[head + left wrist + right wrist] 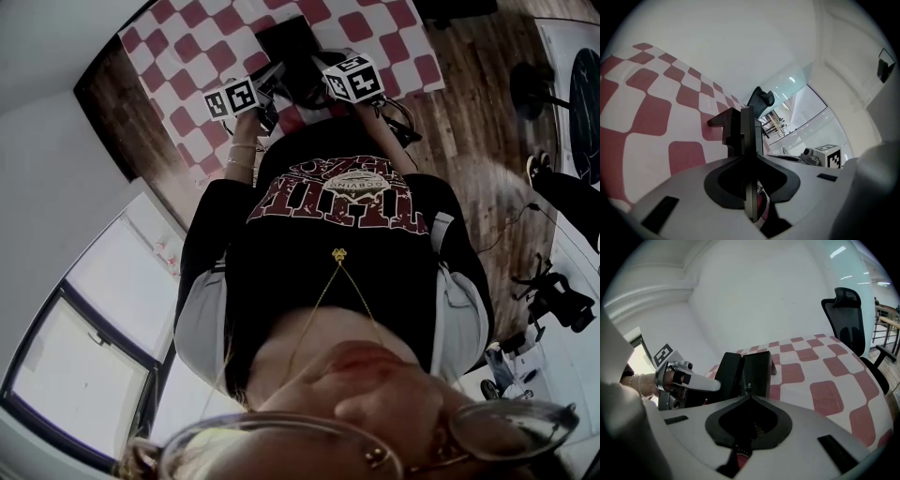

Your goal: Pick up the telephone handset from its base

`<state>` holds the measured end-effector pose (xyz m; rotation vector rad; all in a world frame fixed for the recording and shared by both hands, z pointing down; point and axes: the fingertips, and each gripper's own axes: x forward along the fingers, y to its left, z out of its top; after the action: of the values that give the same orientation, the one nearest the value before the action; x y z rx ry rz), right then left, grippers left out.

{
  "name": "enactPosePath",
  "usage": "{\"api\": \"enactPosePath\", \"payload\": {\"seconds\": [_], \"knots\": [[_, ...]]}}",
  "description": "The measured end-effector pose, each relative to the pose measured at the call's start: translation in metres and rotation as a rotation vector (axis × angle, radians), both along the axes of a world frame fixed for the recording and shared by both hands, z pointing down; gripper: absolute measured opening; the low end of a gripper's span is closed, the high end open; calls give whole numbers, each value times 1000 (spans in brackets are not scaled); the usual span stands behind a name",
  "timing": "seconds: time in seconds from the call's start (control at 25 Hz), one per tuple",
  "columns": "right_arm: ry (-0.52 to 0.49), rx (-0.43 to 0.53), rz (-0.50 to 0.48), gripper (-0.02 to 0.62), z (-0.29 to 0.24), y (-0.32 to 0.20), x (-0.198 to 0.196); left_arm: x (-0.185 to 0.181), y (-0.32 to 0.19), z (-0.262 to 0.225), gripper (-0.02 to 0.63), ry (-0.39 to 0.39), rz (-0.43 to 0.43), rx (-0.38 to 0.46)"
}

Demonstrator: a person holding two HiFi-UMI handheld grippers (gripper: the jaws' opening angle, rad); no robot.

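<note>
The telephone (286, 42) sits black and slab-like on the checked cloth (187, 56), left gripper (742, 131) and right gripper (743, 373) crowding it, jaws pinched together.

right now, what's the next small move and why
Probably open the tongs of the right gripper and ease them onto the telephone: they stand together, empty, and it and the left gripper sit at the phone's near edge on the checkered cloth.

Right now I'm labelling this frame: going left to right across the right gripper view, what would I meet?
Left tongs → black telephone → black office chair
</note>
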<state>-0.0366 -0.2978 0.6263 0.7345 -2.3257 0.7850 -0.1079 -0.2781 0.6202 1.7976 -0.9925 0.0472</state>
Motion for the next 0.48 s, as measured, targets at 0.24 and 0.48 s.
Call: {"api": "enactPosePath", "payload": {"seconds": [0.24,0.48], "knots": [[-16,6,10,20,0,1,1,3,0,-6,80,-4,29,16],[-44,16,-2,20,-5,4,0,5,2,-21,80,40,25,34]]}}
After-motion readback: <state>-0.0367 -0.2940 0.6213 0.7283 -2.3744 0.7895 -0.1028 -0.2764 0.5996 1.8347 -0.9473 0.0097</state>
